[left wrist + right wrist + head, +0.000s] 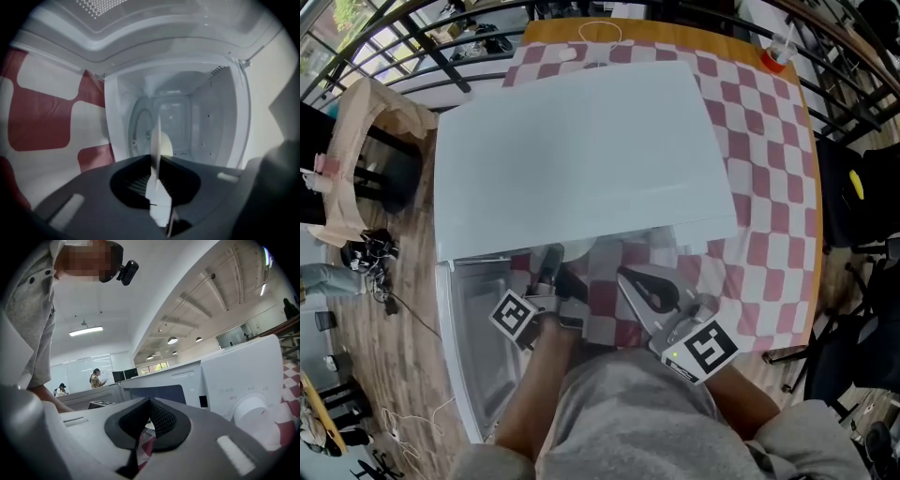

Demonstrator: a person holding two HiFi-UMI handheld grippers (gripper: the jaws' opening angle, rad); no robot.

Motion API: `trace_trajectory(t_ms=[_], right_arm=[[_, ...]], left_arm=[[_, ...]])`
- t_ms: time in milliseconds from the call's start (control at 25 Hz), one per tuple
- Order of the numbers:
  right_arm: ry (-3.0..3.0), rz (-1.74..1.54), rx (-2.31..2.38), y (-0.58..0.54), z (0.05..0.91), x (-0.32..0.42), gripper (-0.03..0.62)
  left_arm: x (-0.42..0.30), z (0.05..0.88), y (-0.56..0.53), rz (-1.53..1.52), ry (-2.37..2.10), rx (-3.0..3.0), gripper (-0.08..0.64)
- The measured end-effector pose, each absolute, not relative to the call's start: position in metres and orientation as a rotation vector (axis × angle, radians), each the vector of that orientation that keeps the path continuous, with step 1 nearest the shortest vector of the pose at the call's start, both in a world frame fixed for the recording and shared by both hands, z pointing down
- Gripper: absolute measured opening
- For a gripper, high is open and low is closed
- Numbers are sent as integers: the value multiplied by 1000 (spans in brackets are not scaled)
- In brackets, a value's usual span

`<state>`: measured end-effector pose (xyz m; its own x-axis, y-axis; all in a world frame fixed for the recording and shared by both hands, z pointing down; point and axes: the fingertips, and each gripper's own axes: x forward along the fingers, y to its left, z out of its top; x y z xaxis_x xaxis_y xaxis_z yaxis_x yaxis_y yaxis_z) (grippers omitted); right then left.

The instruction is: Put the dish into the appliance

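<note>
A white microwave (581, 150) stands on the checked tablecloth with its door (473, 347) swung open at the left. My left gripper (157, 187) is shut on the rim of a thin white dish (156, 154), which shows edge-on and points into the open cavity (187, 117). The round turntable (140, 133) lies inside. In the head view the left gripper (551, 267) sits at the cavity's mouth, under the microwave's top edge. My right gripper (623, 277) is beside it, shut with nothing in it. In its own view the right gripper (150, 405) faces the knob (248, 411) on the control panel.
The red-and-white cloth (759, 187) covers a wooden table (675, 33). An orange-capped cup (775, 56) stands at the far right corner. A black chair (853, 197) is to the right, railings and a chair with a beige cover (366, 150) to the left. People sit in the background (96, 378).
</note>
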<state>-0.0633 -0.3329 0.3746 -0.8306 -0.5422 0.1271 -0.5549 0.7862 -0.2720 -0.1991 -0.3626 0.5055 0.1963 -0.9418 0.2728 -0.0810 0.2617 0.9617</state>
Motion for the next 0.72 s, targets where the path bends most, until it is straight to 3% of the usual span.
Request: trace_trajectory(t_ms=[720], right_arm=[[-2925, 491, 901, -342, 378, -74, -2]], left_arm=[[-212, 522, -393, -824, -1237, 1032, 35]])
